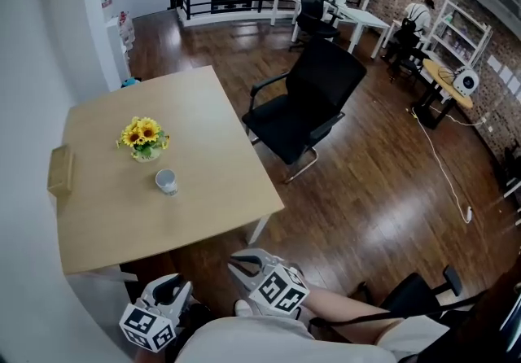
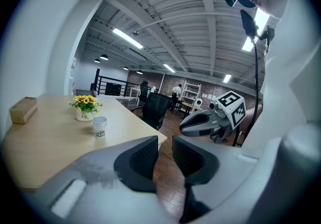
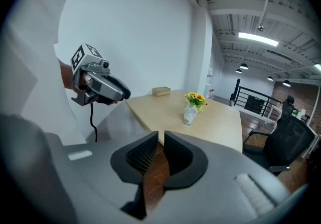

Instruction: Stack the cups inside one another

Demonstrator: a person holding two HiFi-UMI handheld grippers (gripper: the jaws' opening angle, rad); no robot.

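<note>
One white paper cup stands upright on the light wooden table, just in front of a pot of yellow flowers. The same cup shows at the left in the left gripper view, and further off, as cup, in the right gripper view. Both grippers hang off the table's near edge, well short of the cup. My left gripper is open with a narrow gap and nothing in it. My right gripper shows a slim gap, also empty.
A small cardboard box lies at the table's left edge by the white wall. A black office chair stands right of the table on the wood floor. Desks, shelves and seated people are far back.
</note>
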